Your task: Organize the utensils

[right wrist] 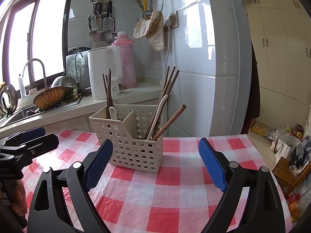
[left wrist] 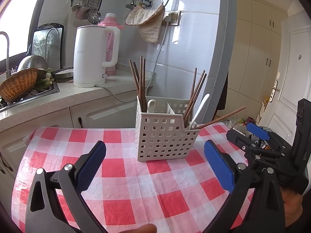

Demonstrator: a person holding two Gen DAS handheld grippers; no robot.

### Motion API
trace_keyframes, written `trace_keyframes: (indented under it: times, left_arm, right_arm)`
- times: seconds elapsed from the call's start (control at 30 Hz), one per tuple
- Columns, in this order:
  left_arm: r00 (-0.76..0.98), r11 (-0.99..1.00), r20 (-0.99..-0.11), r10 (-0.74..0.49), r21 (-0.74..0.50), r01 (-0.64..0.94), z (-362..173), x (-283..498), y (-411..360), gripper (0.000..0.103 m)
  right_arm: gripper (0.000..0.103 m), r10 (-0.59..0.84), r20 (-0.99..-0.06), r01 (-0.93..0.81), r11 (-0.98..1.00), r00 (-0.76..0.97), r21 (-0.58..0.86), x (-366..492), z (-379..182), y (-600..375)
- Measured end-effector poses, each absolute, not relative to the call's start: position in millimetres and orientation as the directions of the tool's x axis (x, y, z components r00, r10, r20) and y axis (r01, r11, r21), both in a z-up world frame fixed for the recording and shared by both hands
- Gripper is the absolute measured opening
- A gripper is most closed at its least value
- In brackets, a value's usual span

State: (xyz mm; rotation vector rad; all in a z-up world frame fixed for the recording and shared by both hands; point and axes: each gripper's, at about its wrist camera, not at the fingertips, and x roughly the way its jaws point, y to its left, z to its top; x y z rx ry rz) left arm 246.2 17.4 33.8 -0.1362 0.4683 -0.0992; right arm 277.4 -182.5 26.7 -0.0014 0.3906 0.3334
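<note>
The left gripper (left wrist: 154, 162) is spread wide and holds nothing; the right gripper (right wrist: 155, 162) is too.
</note>
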Motion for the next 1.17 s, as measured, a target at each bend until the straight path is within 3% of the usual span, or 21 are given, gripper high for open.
trace_keyframes:
  times: [1.17]
  left_arm:
    - [0.887, 0.989, -0.444, -0.123, -0.133, 0.070, 33.1, 246.8, 15.8, 0.098]
  right_arm:
    - [0.084, 0.327, -0.374, -0.330, 0.942, 0.868, 0.057, 275.0, 25.1, -178.5]
